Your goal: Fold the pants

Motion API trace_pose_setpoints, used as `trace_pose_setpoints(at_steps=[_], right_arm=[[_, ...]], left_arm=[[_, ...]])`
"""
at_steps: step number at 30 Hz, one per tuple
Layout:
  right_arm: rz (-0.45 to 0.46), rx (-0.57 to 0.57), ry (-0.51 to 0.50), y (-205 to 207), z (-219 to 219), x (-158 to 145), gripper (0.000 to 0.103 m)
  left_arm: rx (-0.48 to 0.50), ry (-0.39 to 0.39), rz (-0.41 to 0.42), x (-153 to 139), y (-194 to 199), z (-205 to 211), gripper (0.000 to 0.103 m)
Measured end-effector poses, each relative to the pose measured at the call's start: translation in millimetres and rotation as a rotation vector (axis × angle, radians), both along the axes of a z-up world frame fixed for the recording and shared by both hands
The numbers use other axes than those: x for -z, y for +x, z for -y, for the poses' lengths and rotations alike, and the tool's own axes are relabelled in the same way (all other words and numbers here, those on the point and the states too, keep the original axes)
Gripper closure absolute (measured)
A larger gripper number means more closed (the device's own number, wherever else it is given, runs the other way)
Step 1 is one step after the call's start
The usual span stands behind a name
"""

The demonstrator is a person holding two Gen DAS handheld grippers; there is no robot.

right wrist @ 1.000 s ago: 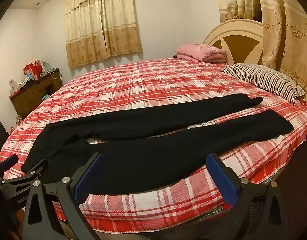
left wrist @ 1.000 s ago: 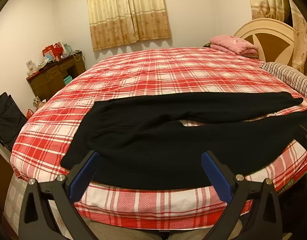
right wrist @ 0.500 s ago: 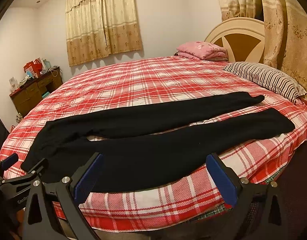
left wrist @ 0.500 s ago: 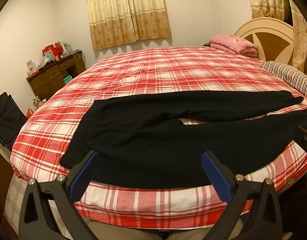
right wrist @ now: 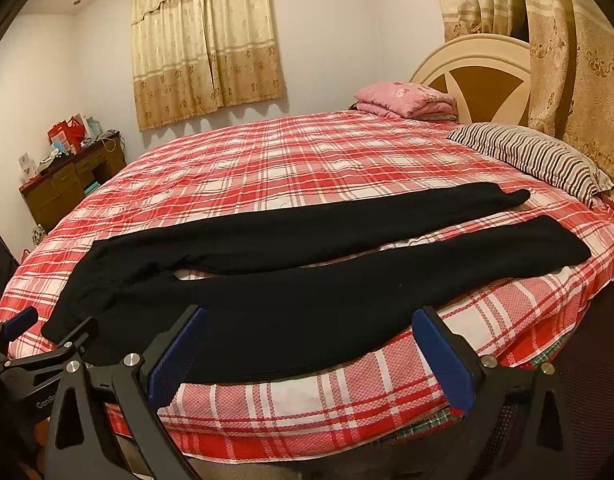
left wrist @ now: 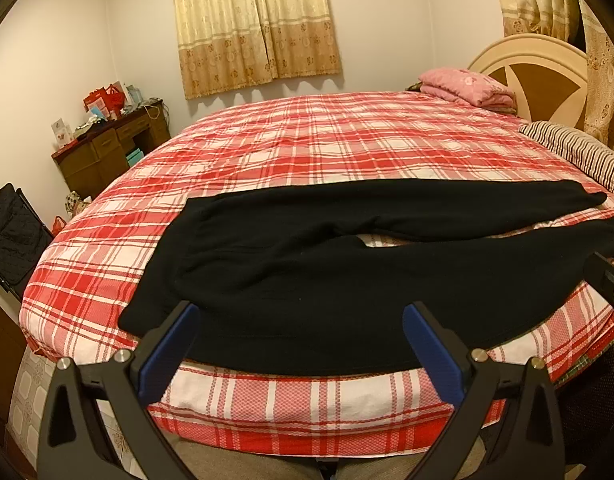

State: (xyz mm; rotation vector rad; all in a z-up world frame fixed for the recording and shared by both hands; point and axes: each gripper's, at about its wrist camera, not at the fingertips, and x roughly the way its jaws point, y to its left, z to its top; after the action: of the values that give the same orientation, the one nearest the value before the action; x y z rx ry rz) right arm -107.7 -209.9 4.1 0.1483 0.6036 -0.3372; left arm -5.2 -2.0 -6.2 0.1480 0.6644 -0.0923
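Black pants [left wrist: 307, 280] lie flat along the near edge of a round bed with a red plaid cover [left wrist: 327, 148], waist to the left, both legs stretched right and slightly apart. My left gripper [left wrist: 301, 344] hovers open just in front of the waist and seat. My right gripper [right wrist: 311, 344] hangs open over the near leg [right wrist: 307, 312], nothing between its blue pads. The far leg [right wrist: 347, 228] ends near the striped pillow. The left gripper's tip [right wrist: 19, 324] shows at the right wrist view's left edge.
A striped pillow [right wrist: 535, 156] and folded pink bedding [right wrist: 407, 98] rest by the headboard [right wrist: 479, 76] at the right. A brown desk [left wrist: 107, 148] with clutter stands by the left wall, a black bag [left wrist: 11, 236] beside it. Curtains [left wrist: 255, 24] hang behind the bed.
Both views have drifted slightly; the pants lie as before and both grippers stay open.
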Motion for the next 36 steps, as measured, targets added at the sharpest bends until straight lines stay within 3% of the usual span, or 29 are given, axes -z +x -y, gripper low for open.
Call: trace_pose_setpoints(at_steps=[36], right_arm=[[-0.010, -0.003, 0.009, 3.8, -4.8, 5.7, 0.001]], left_arm=[[0.002, 0.001, -0.022, 8.4, 2.0, -0.6, 0.000]])
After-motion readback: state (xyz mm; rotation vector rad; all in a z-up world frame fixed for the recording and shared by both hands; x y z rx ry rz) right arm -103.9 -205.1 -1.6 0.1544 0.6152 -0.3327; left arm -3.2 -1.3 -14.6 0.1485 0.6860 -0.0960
